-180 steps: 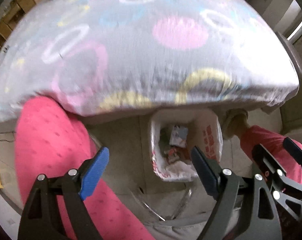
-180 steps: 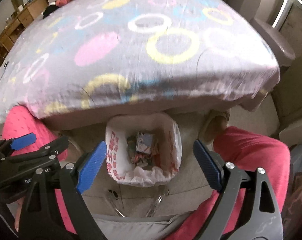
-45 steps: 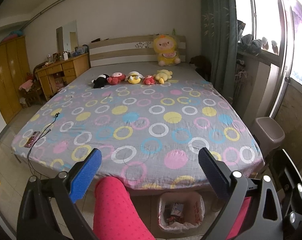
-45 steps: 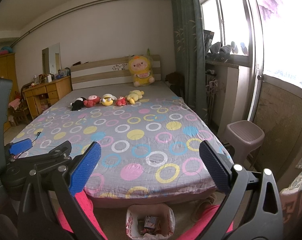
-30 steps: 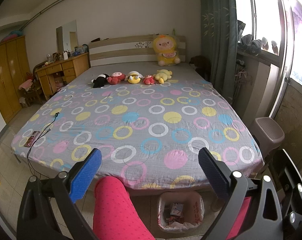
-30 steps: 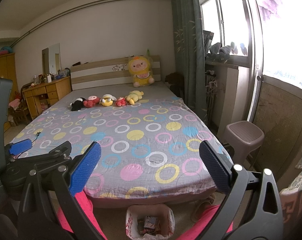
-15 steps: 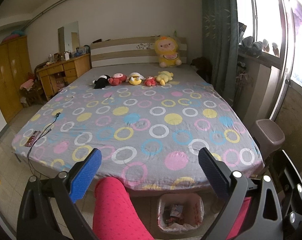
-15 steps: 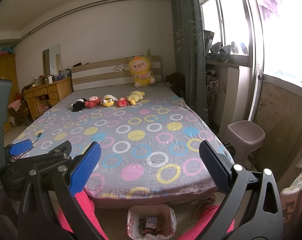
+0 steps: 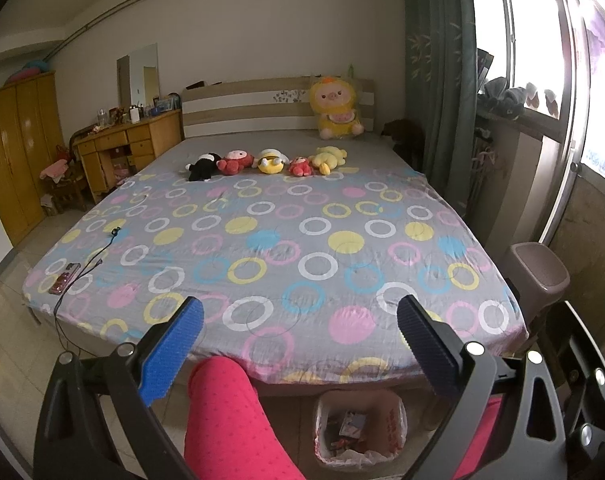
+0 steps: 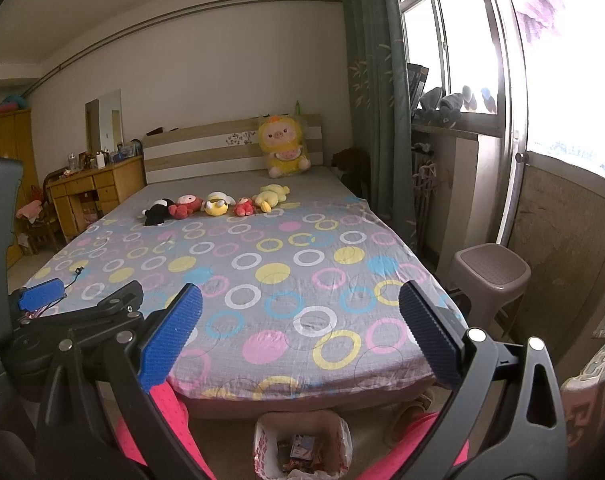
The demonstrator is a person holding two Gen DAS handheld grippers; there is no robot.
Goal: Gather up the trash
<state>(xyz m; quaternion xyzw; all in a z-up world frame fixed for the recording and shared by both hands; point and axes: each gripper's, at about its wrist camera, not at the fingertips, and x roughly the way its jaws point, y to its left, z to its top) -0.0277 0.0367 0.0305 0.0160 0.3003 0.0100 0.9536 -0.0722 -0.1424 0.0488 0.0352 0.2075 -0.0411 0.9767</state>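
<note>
A small trash bin (image 9: pixel 360 426) lined with a white bag with red print stands on the floor at the foot of the bed, with wrappers inside. It also shows in the right wrist view (image 10: pixel 302 446). My left gripper (image 9: pixel 300 344) is open and empty, held high above the bin and facing the bed. My right gripper (image 10: pixel 300 338) is open and empty too, at the same height. The left gripper's body (image 10: pixel 74 320) shows at the left of the right wrist view.
A bed (image 9: pixel 262 248) with a grey circle-pattern sheet fills the middle, with plush toys (image 9: pixel 262 162) near the headboard. A phone on a cable (image 9: pixel 64 278) lies at its left corner. A brown stool (image 10: pixel 488 276) stands right. The person's pink-clad legs (image 9: pixel 230 420) are below.
Six seconds ago both grippers pointed down close over the bin; they have risen and tilted up to face the bed. Over the last 1.5 seconds the view barely shifts.
</note>
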